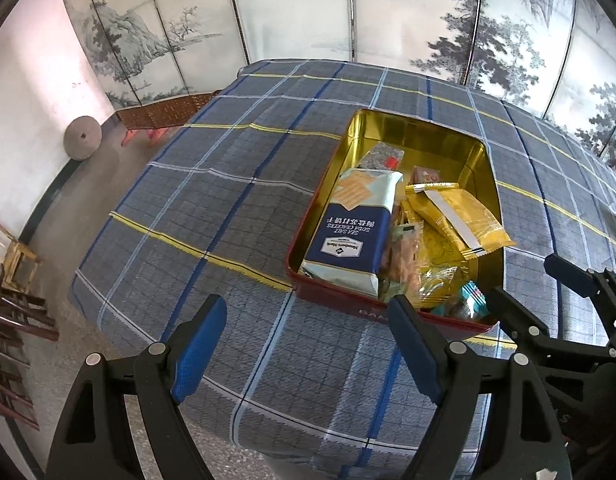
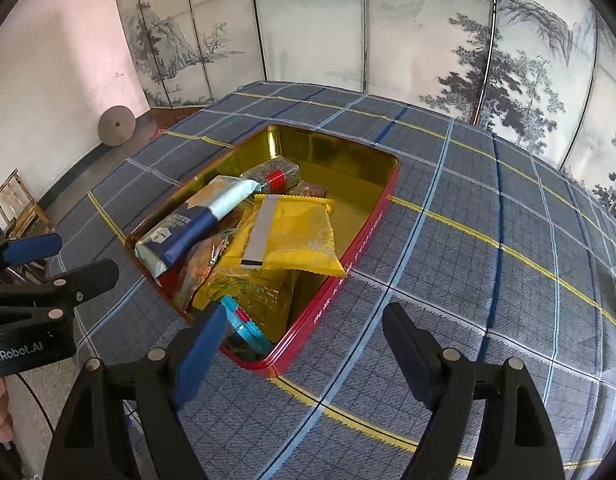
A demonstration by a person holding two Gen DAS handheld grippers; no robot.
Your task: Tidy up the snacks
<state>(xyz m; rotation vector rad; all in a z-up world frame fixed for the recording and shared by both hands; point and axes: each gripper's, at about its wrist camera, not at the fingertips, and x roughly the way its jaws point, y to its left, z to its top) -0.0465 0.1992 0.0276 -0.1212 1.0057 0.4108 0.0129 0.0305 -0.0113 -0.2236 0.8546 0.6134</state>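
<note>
A: Where are the snacks sitting?

B: They are all lying inside the red tin (image 1: 332,292), gold on the inside, which is resting on the plaid tablecloth (image 1: 227,200). A blue and white soda cracker pack (image 1: 352,236) is leaning along the tin's left wall, and a yellow packet (image 2: 295,236) with a pale strip down it is lying on top of the pile beside it.

A: Anything else in there?

B: A dark speckled packet with a red band (image 2: 273,176) is sitting toward the far end, and a small teal wrapper (image 2: 243,326) is poking up at the near corner (the rest underneath is too jumbled to name).

A: What are the grippers doing?

B: The left gripper (image 1: 308,340) is hovering over the cloth just in front of the tin with its jaws standing wide apart and nothing between them. The right gripper (image 2: 303,344) is hanging over the tin's near corner, likewise spread wide and gripping nothing; its left fingertip is overlapping the teal wrapper in view, though I cannot tell whether it is touching.

A: And behind the table?

B: A folding screen (image 2: 308,20) painted with trees and hills is standing there.
</note>
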